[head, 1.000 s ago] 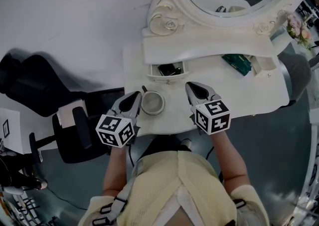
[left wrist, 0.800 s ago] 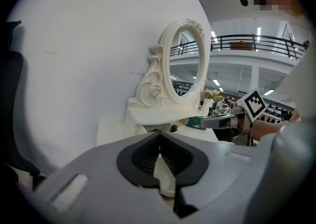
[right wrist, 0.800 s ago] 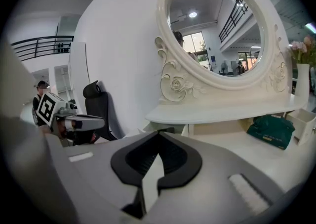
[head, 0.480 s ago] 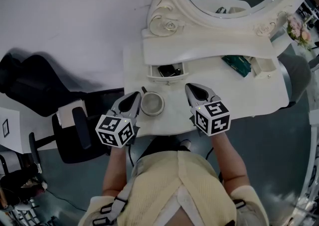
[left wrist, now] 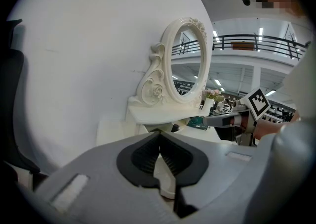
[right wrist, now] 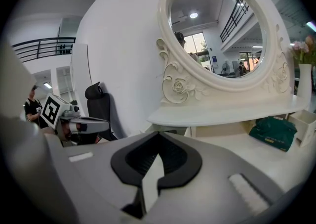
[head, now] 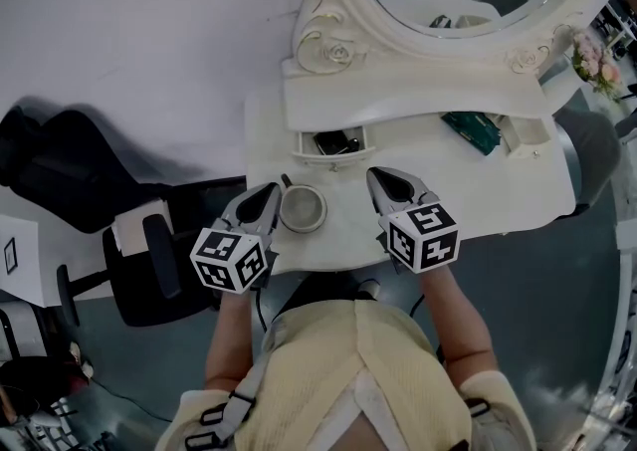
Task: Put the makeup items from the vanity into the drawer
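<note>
White vanity top (head: 478,180): left gripper (head: 271,190) and right gripper (head: 375,177), both closed and empty, flank a round cup (head: 304,207); open drawer (head: 334,157) lies just beyond.

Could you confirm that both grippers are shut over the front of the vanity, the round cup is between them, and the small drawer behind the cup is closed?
Not quite: the head view shows the small drawer open, with dark items inside. The rest holds: the left gripper and right gripper are shut over the front of the vanity, the round cup between them.
</note>
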Demonstrator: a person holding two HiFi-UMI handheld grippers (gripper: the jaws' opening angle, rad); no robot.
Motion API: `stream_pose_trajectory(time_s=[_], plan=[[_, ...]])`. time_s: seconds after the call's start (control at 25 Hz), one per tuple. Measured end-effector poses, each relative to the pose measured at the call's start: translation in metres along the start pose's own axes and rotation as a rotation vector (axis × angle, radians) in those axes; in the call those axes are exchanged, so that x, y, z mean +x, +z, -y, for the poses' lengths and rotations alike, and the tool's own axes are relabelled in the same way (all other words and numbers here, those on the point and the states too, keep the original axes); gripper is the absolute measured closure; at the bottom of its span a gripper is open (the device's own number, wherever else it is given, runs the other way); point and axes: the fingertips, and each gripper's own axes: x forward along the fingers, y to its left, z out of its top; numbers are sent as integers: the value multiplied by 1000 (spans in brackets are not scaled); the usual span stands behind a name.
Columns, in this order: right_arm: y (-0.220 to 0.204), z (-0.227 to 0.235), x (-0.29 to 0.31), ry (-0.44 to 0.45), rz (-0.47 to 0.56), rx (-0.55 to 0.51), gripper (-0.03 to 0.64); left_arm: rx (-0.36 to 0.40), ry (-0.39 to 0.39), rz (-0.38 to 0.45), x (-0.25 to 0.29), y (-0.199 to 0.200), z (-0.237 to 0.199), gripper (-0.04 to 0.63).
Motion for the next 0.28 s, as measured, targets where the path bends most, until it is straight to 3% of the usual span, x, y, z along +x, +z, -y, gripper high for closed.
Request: stream_pose_trajectory(time_s=[0.28], plan=[[1, -1, 0, 3, 4, 4, 614, -3, -1, -3, 1, 0, 1, 604]])
